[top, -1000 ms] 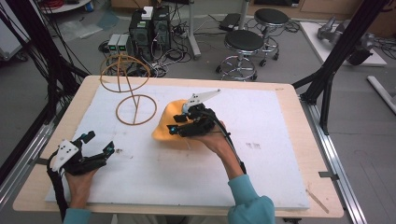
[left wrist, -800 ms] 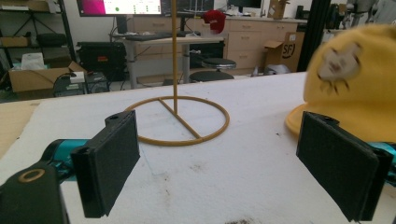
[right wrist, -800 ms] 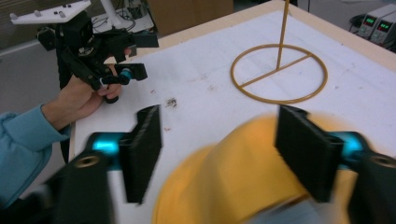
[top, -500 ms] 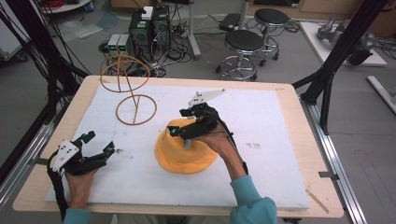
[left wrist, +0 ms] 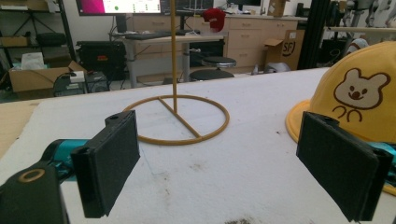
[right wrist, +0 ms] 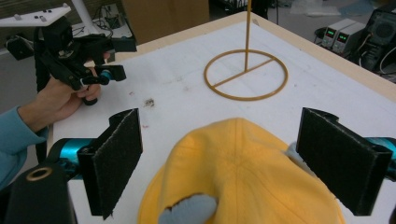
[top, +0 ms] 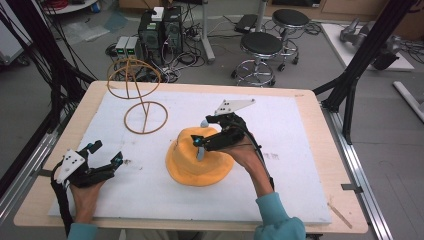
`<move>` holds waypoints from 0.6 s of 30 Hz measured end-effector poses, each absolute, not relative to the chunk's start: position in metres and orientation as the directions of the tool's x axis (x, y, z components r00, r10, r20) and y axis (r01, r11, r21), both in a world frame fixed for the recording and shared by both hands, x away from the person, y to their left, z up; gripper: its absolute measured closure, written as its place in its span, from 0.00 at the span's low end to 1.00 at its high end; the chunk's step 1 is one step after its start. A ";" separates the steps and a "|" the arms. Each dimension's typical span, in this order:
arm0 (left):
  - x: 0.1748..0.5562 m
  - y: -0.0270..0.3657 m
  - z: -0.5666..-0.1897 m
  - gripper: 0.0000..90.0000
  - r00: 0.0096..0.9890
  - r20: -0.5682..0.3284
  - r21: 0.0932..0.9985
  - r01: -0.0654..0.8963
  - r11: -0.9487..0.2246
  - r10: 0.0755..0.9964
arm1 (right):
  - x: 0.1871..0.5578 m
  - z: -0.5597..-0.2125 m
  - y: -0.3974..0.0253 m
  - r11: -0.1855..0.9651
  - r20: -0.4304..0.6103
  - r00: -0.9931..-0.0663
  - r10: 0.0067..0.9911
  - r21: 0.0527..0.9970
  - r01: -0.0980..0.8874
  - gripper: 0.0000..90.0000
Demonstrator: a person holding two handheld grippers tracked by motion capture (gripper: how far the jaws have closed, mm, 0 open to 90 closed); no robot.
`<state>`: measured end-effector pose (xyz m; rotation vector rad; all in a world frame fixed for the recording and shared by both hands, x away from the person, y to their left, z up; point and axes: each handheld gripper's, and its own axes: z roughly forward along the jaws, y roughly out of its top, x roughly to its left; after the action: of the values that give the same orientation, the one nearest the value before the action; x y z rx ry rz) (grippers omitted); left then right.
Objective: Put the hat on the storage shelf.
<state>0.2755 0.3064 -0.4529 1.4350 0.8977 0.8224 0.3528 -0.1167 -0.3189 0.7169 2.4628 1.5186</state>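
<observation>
A yellow hat [top: 199, 172] lies crown up on the white mat [top: 300, 150], near its middle. My right gripper [top: 201, 133] hovers just over the crown, open, with one jaw on each side and nothing gripped. In the right gripper view the hat [right wrist: 243, 182] sits below the gripper [right wrist: 233, 163], with small grey ears [right wrist: 189, 207] showing. My left gripper [top: 106, 152] rests open at the mat's front left, empty. Its own view shows the gripper [left wrist: 229, 177] facing the hat [left wrist: 355, 102], which bears a bear face, to its right.
A tan wire hat stand [top: 145, 117] stands at the back left of the mat, its base ring flat and a wire globe [top: 134, 77] on top. The stand base [left wrist: 177, 119] lies ahead of the left gripper. Stools [top: 261, 47] and computers stand beyond the table.
The hat was bunched and tilted under the right gripper; it has come down toward the front and now lies flat on the mat. The left gripper has not moved.
</observation>
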 end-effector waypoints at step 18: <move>0.276 0.306 -0.453 0.15 0.450 -0.017 0.998 0.066 -0.014 0.893 | 0.325 -0.354 -0.198 0.275 0.062 -0.750 0.659 0.907 0.318 0.13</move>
<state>0.2760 0.3061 -0.4526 1.4422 0.9037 0.8234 0.3246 -0.1982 -0.3536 0.8899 2.2244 1.4651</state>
